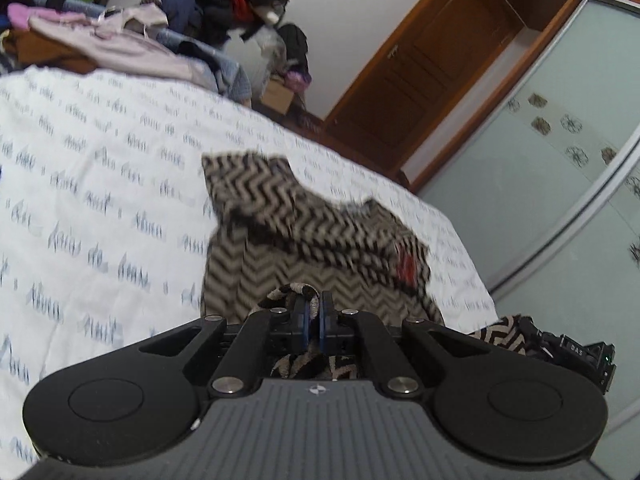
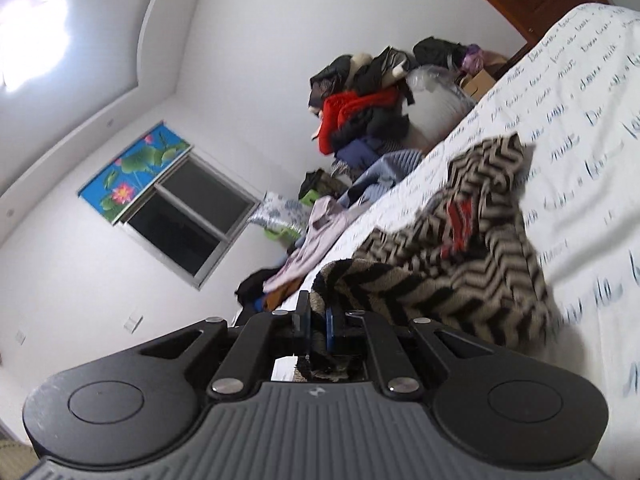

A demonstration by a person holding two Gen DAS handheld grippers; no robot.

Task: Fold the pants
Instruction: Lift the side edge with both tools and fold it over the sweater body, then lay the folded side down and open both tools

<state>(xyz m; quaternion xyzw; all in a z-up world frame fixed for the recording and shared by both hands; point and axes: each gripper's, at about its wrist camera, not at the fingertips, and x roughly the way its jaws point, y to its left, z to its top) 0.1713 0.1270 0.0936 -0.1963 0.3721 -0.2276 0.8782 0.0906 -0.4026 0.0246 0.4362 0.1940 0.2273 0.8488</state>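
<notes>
On the far left of the bed, a pile of clothes (image 1: 120,36) is lying behind a white printed bedspread (image 1: 100,168). Toward the middle, zigzag-patterned black and beige pants (image 1: 280,216) are lying crumpled on that bedspread, partly lifted off it. At the near edge, the left hand-held gripper (image 1: 314,308) is pinching a fold of the pants, its jaws closed on the cloth. Further right, the right hand-held gripper (image 2: 318,320) is clamping another edge of the same pants, jaws closed on the fabric. A wooden door (image 1: 424,76) is standing at the right.
</notes>
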